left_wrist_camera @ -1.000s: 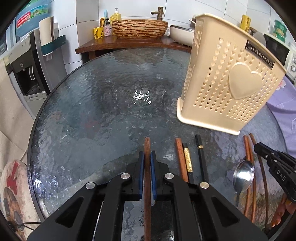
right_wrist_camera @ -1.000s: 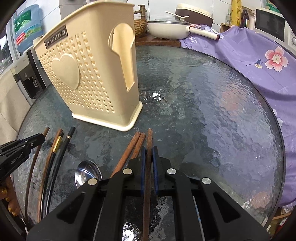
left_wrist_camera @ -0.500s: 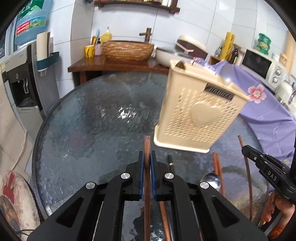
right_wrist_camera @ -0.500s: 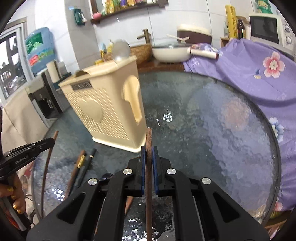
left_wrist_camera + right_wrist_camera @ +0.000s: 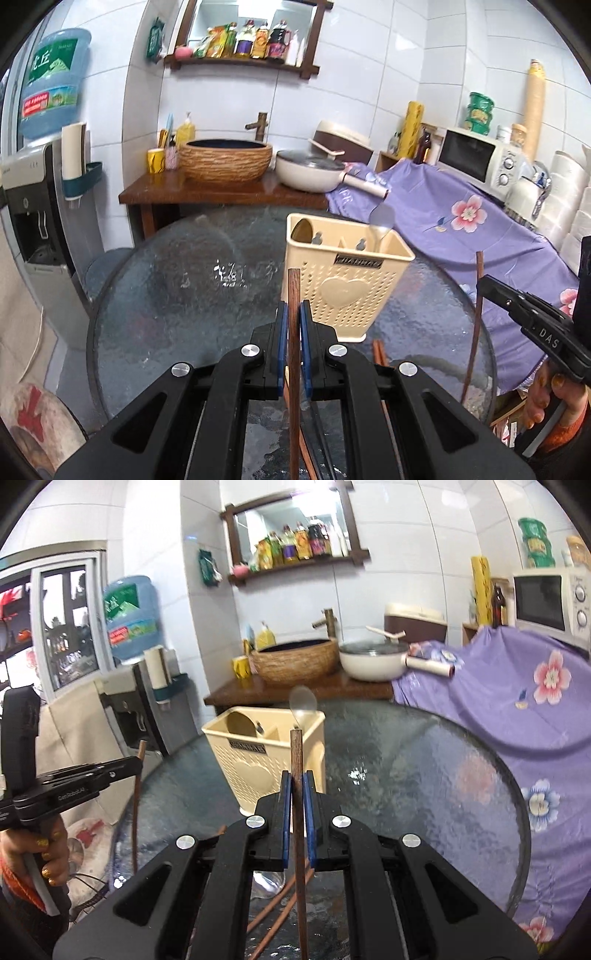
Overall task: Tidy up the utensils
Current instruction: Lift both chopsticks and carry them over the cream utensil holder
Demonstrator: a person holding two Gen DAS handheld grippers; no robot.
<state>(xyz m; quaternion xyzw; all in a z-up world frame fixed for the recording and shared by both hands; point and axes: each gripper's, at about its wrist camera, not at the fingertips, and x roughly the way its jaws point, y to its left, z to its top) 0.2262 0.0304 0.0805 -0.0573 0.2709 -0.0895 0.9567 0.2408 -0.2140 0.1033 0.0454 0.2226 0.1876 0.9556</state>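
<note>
My left gripper is shut on a brown wooden chopstick, held upright above the glass table. My right gripper is shut on another brown chopstick, also raised. A cream perforated utensil holder with a heart stands ahead on the table, with a spoon standing in it; the holder also shows in the right wrist view. The right gripper shows at the right of the left wrist view, the left gripper at the left of the right wrist view. More chopsticks lie on the table below.
A wooden counter behind the table carries a woven basin and a white pan. A purple floral cloth covers the right side, with a microwave above it. A water dispenser stands at the left.
Both grippers have lifted their chopsticks off the table and risen well above it. The holder now looks smaller and farther, its open top visible.
</note>
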